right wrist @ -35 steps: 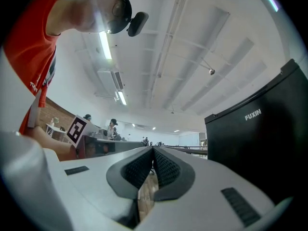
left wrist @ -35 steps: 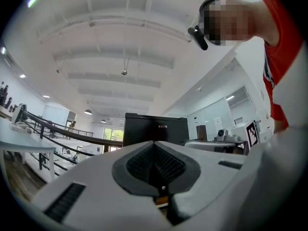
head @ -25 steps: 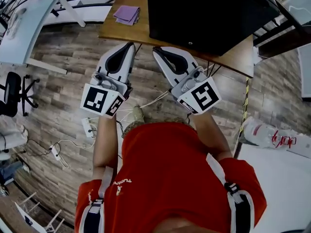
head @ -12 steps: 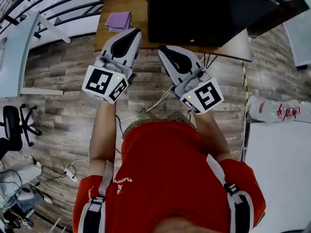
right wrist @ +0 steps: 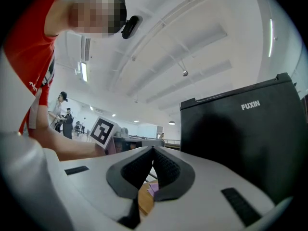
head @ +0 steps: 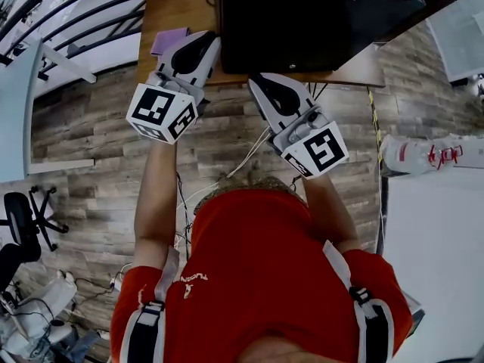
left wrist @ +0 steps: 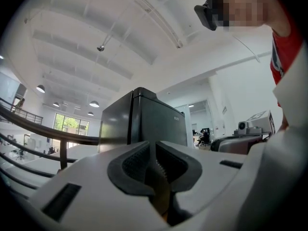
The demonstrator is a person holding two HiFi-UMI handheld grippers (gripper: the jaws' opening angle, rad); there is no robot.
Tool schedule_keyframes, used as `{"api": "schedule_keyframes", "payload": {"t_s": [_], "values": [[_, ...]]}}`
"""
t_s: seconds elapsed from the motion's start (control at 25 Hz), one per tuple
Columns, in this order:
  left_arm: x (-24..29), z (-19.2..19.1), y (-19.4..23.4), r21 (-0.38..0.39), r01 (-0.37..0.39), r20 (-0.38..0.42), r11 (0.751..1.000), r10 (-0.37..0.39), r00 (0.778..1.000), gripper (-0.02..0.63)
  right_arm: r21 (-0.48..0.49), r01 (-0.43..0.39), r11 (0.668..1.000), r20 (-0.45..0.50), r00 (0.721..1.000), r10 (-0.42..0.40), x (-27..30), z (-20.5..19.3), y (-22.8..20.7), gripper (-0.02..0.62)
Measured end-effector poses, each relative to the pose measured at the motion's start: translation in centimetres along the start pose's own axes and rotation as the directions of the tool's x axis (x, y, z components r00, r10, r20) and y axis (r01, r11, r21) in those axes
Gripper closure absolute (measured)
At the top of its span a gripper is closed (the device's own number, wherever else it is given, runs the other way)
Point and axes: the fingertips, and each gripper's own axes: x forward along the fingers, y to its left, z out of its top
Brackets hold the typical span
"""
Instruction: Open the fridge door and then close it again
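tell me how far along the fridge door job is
Nothing looks done: the black fridge on the table has its door shut. In hand: both grippers reach toward it, the left gripper just opening its jaws a crack, empty; the right gripper shut, empty. To do: open the door, close it.

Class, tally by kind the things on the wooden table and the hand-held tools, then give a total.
Black fridge: 1
Purple cloth: 1
Tools: 2 (left tool, jaws have just been opening, nothing between them; right tool)
Total: 4
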Motion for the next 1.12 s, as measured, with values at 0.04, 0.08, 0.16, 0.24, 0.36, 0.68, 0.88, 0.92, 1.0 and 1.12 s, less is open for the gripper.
{"api": "schedule_keyframes", "payload": {"t_s": [0.04, 0.08, 0.16, 0.24, 0.36, 0.68, 0.88, 0.92, 1.0, 1.12], "values": [[0.4, -0.1, 0.4, -0.003, 0.002, -0.002, 1.0, -0.002, 1.0, 0.569, 0.0, 0.004, 1.0, -0.003, 1.0, -0.004, 0.2, 0.0, -0.4, 0.57], [0.8, -0.1, 0.8, -0.005, 0.006, -0.003, 1.0, -0.006, 1.0, 0.56, -0.001, 0.008, 1.0, -0.007, 1.0, -0.008, 0.3, -0.1, -0.7, 0.571], [1.6, -0.1, 1.4, -0.003, 0.02, -0.007, 1.0, -0.02, 1.0, 0.54, -0.002, 0.014, 1.0, -0.013, 1.0, -0.014, 0.6, -0.1, -1.3, 0.571], [2.5, -0.1, 1.8, -0.001, 0.04, -0.011, 0.999, -0.04, 0.999, 0.517, -0.004, 0.021, 1.0, -0.02, 1.0, -0.021, 0.6, -0.3, -1.9, 0.57], [3.7, -0.3, 2.2, 0.003, 0.072, -0.024, 0.997, -0.072, 0.997, 0.485, -0.005, 0.031, 1.0, -0.031, 0.999, -0.031, 0.7, -0.6, -2.6, 0.57], [6.0, -1.5, 3.3, 0.005, 0.119, -0.067, 0.993, -0.118, 0.991, 0.437, 0.009, 0.058, 0.998, -0.089, 0.994, -0.057, 0.5, -1.9, -4.3, 0.569], [6.8, -1.9, 3.3, 0.005, 0.159, -0.074, 0.987, -0.158, 0.985, 0.426, 0.005, 0.073, 0.997, -0.087, 0.994, -0.073, 0.1, -2.2, -5.1, 0.57], [7.0, -1.9, 3.2, 0.005, 0.169, -0.072, 0.986, -0.168, 0.983, 0.426, 0.002, 0.076, 0.997, -0.082, 0.994, -0.075, 0.0, -2.1, -5.2, 0.57], [7.2, -1.9, 2.9, 0.003, 0.187, -0.063, 0.982, -0.187, 0.98, 0.426, 0.002, 0.08, 0.997, -0.083, 0.993, -0.08, -0.3, -2.2, -5.4, 0.569], [7.2, -1.9, 3.0, -0.001, 0.198, -0.049, 0.98, -0.198, 0.979, 0.426, 0.004, 0.085, 0.996, -0.089, 0.992, -0.085, -0.5, -2.3, -5.7, 0.571]]}}
